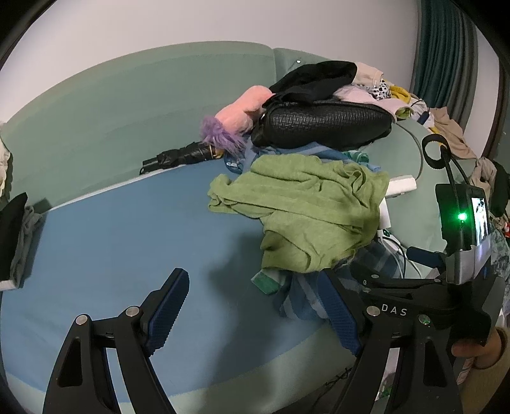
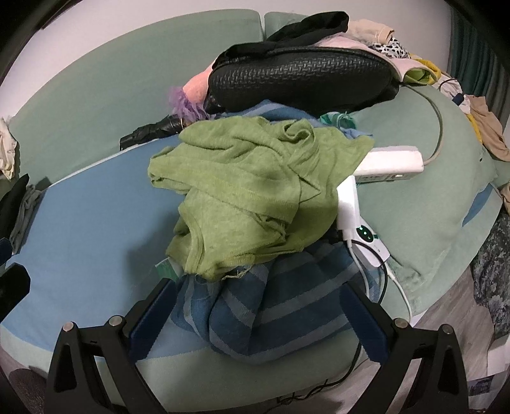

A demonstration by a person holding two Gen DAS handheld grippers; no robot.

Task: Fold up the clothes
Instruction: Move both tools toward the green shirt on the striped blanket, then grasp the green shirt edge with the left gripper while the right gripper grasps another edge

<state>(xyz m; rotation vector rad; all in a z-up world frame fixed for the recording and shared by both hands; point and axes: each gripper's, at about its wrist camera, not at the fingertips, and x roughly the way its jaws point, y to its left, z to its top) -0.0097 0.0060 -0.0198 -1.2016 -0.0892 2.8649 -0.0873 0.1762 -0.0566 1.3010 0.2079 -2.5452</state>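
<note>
White wall (image 1: 159,25), green sofa (image 1: 111,105), teal curtain (image 1: 446,47)

A crumpled shirt (image 2: 251,191) lies on a striped cloth (image 2: 271,315) on the bed (image 2: 79,229). Behind them sits a handbag (image 2: 299,79); a power strip (image 2: 392,164) lies to the right.

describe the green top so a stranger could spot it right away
Look at the blue sheet on the bed, then at the clothes pile near its edge. The green top lies crumpled on top, over a blue striped garment. It is the only plain olive-green knit there.
</note>
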